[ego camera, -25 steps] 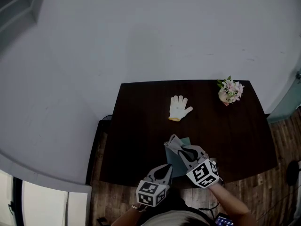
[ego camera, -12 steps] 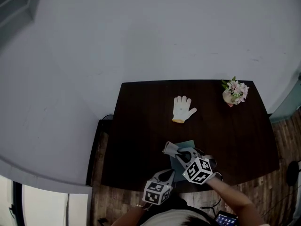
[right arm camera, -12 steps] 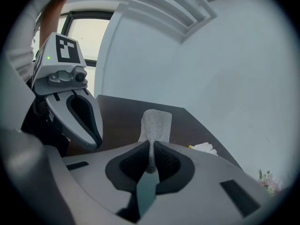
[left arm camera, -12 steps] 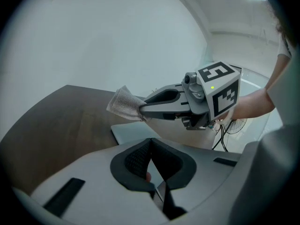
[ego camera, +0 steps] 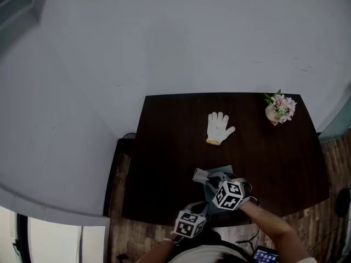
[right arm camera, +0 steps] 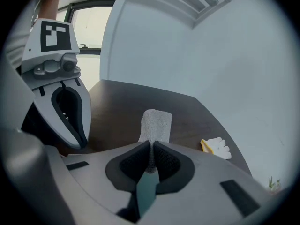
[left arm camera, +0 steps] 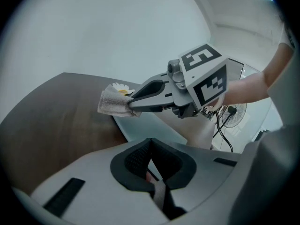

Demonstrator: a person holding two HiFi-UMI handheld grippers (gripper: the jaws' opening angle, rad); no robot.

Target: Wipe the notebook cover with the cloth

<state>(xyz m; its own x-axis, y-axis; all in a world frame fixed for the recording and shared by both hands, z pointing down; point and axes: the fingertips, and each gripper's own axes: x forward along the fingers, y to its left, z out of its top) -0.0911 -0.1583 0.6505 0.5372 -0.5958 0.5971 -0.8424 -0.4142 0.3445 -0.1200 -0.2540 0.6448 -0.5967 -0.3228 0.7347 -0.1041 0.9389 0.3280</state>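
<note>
A teal notebook [ego camera: 224, 172] lies near the front edge of the dark table [ego camera: 164, 147]. My right gripper [ego camera: 208, 176] is shut on a grey cloth [ego camera: 200, 174], which it presses at the notebook's left edge. In the right gripper view the cloth [right arm camera: 156, 124] sticks out past the shut jaws of the right gripper [right arm camera: 151, 144]. My left gripper [ego camera: 203, 205] sits at the notebook's near corner, shut on it. From the left gripper view the pale notebook [left arm camera: 145, 124] runs into the left gripper [left arm camera: 150, 140], while the right gripper [left arm camera: 135, 104] holds the cloth [left arm camera: 112, 102] above it.
A white work glove [ego camera: 219, 127] lies mid-table. A small pot of pink flowers [ego camera: 280, 108] stands at the back right corner. Plain grey wall rises behind the table; wooden floor [ego camera: 334, 163] and a cable show at the right.
The right gripper has drawn the cloth toward me and slightly left across the notebook. The left gripper has stayed at the near corner. The head camera shifted a little.
</note>
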